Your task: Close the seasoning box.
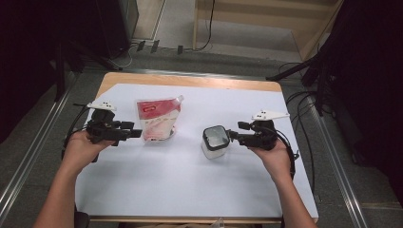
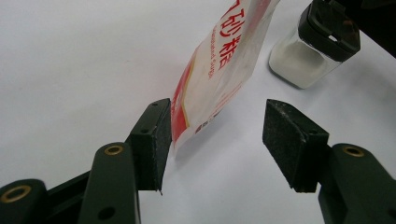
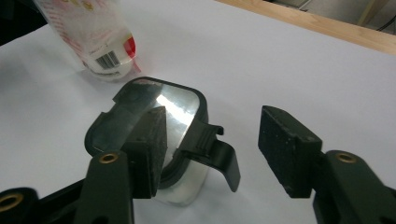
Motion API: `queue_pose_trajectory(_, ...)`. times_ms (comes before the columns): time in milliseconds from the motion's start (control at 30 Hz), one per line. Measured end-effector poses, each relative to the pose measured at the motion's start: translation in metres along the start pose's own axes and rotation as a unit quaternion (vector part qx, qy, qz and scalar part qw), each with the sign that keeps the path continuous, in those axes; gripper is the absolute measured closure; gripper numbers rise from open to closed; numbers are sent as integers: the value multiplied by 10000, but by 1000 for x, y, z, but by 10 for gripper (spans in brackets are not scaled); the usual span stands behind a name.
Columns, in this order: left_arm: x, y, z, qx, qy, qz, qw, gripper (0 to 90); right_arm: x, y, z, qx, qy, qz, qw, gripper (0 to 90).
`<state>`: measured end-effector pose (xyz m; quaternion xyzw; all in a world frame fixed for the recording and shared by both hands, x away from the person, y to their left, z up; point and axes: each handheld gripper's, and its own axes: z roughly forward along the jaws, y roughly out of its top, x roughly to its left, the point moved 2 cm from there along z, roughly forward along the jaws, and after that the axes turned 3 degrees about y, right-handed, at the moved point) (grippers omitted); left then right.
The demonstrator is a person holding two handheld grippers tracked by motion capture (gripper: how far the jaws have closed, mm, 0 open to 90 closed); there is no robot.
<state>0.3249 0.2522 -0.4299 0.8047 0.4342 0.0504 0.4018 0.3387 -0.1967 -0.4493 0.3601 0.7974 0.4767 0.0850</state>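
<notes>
Item: red-and-white pouch and lidded jar, mid-frame on worktop
Both hand-held grippers, left and right, released, jaws wide; likely approach stage, each must close next

A white sheet is covering most of the wooden table, cables are lying off its right edge.
</notes>
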Motion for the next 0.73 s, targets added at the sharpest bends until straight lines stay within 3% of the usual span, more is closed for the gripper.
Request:
queue_pose_trajectory(233,1,-1,0,1,-19,-32,10000,433,-16,-10,-12,-59,-181,131,9997,355)
queue_pose_trajectory(300,1,-1,0,8,-41,3,10000,433,-21,-13,-15,-183,-229,116,9995,352)
queue_pose_trajectory(433,2,-2,1,-4,-9,20,10000,432,-31,-18,-21,-294,-333,396,9982,334)
queue_pose_trajectory(733,8,-7,4,75,-13,-52,10000,432,-48,-32,-19,-87,-477,547,9973,293)
